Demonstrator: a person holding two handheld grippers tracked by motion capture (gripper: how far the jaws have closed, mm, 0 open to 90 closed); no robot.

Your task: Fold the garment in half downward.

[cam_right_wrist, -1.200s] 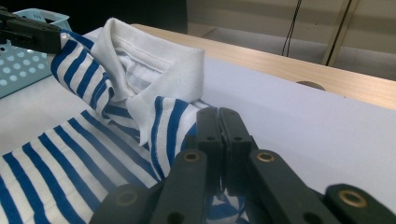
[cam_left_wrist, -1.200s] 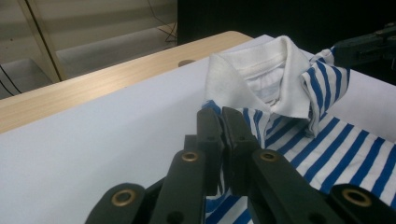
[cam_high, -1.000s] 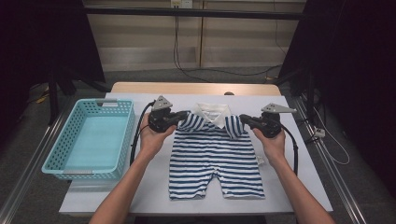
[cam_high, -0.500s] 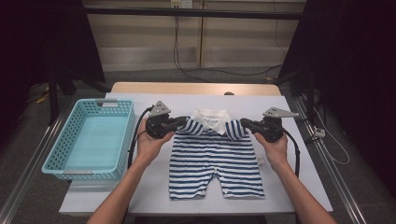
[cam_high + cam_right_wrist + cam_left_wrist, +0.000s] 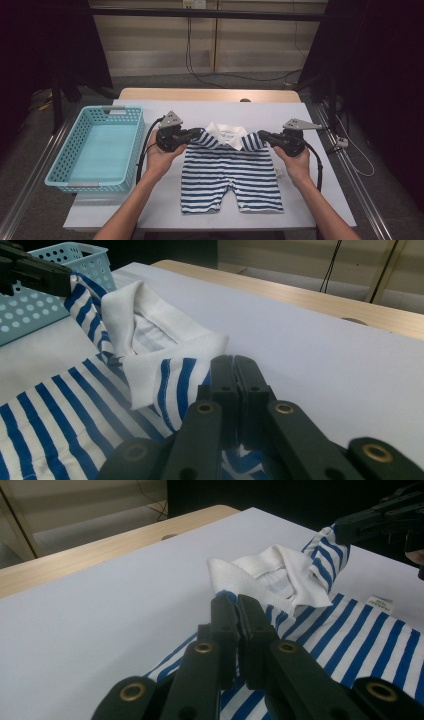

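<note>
At the centre of the high view, a blue-and-white striped romper point(image 5: 231, 172) lay flat on the white table point(image 5: 320, 200). The left gripper point(image 5: 196, 135) and right gripper point(image 5: 261, 135) were each clamped tight on a shoulder of it. A small white label point(image 5: 378, 603) carried print too tiny to read.

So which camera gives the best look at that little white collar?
The left gripper view: the white collar lies spread open mid-frame, both flaps and the inner neckband plain. The right gripper view shows it side-on, one flap folded over. The high view shows it small, between the two grippers.
</note>
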